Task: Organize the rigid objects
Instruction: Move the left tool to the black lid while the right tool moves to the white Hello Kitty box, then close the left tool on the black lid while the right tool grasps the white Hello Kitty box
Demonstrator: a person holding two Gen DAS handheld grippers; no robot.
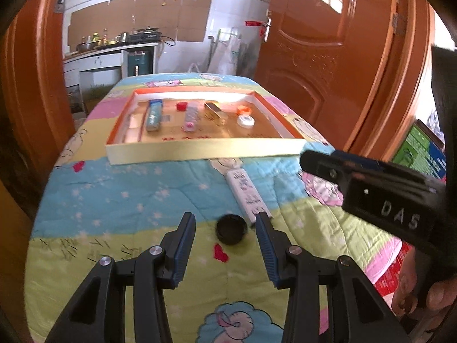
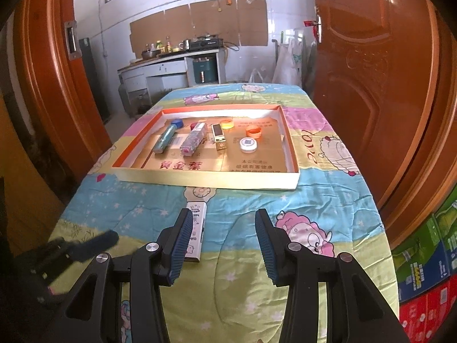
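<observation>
My left jaws [image 1: 225, 223] hang open and empty over a round black plastic cap [image 1: 231, 228] lying on the quilted cartoon-print cloth surface [image 1: 128, 200]. My right jaws [image 2: 222, 223] are open and empty too. Just beside the cap lies one long white printed carton [image 1: 247, 194]. Farther off sits one shallow gold cardboard tray with an orange rim [image 2: 200, 178], holding three slim boxes [image 2: 194, 138], a white round tin [image 2: 248, 144] and several small coloured caps [image 2: 253, 131].

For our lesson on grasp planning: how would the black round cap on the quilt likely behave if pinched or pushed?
The black cap looks rigid and small, so probably light. Lying flat on the soft quilt, it should slide rather than roll. Its low profile may let it slip under closing jaws.
</observation>
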